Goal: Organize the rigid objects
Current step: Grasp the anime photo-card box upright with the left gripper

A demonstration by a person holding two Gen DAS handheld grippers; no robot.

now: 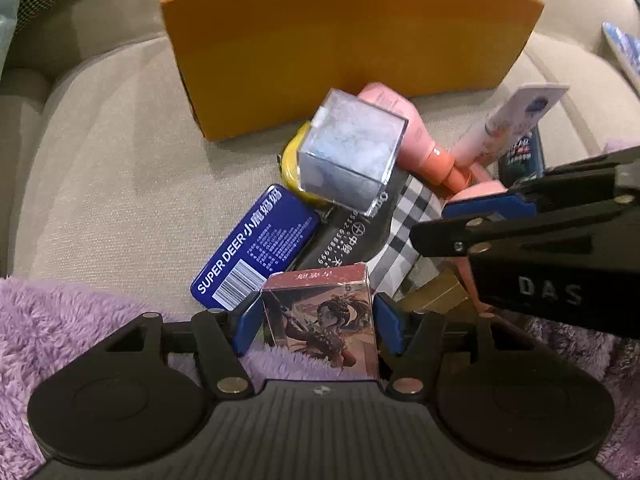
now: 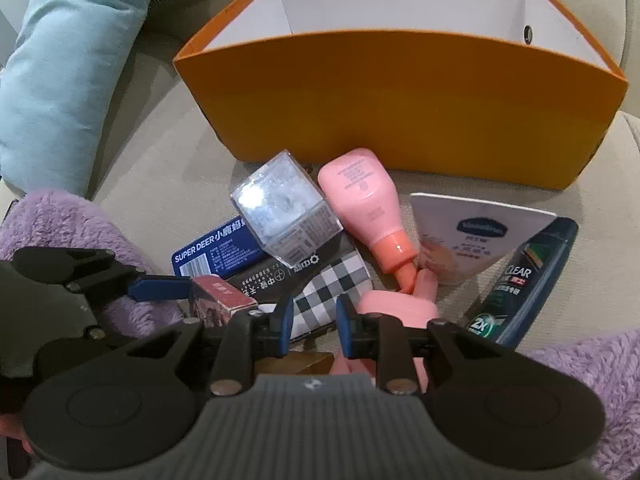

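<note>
Left claw point(image 1: 318, 322) grips card box point(image 1: 320, 316); orange box point(image 2: 400, 92) behind.

Ahead of the tongs an orange box point(image 2: 400, 108) with white inside; nearer, a pink bottle point(image 2: 366, 200); a black-and-white checked pack point(image 2: 328, 296); a blue tin point(image 1: 256, 248); lilac fleece point(image 1: 60, 320).

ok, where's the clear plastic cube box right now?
The clear plastic cube box sits atop the pile's left side in both wrist views, over the blue SUPER DEER tin, left of the pink bottle, before the orange box.
</note>
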